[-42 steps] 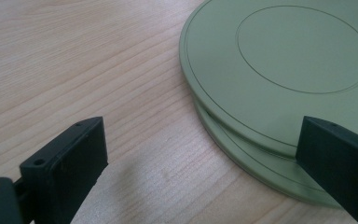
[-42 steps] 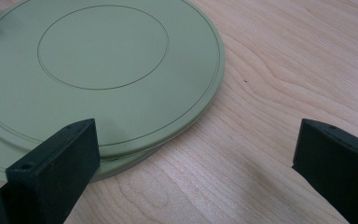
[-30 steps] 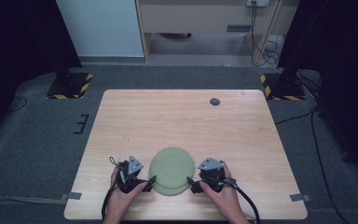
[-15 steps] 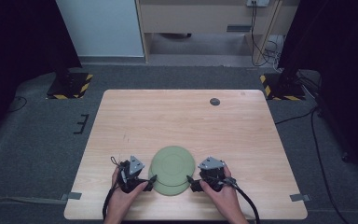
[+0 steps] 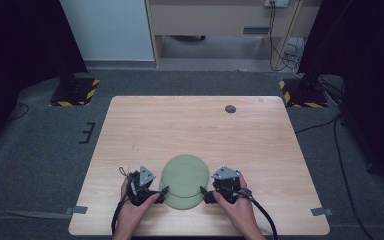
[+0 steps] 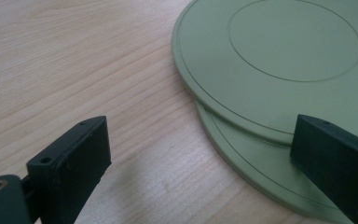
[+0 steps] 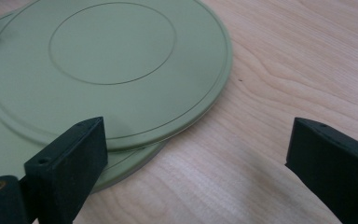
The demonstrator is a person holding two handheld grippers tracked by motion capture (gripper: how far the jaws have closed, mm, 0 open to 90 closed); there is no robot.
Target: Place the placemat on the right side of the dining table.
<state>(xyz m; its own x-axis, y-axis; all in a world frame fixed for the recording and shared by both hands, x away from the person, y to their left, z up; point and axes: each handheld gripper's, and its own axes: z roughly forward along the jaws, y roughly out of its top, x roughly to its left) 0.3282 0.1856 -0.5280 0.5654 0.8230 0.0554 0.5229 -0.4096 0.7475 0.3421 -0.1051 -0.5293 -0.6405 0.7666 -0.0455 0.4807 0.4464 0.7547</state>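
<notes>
Little has moved since a second ago: in the high view both hands keep their places at 6 o'clock on the wooden surface (image 5: 190, 130), the left hand-held gripper (image 5: 162, 192) and right hand-held gripper (image 5: 203, 193) flanking two stacked green plates (image 5: 184, 181), with a small dark disc (image 5: 230, 108) far off at 12 o'clock. Left gripper view: jaws spread wide, the upper plate (image 6: 279, 60) offset over the lower plate (image 6: 247, 158) toward 1 o'clock. Right gripper view: jaws likewise apart, plates toward 11 o'clock.
</notes>
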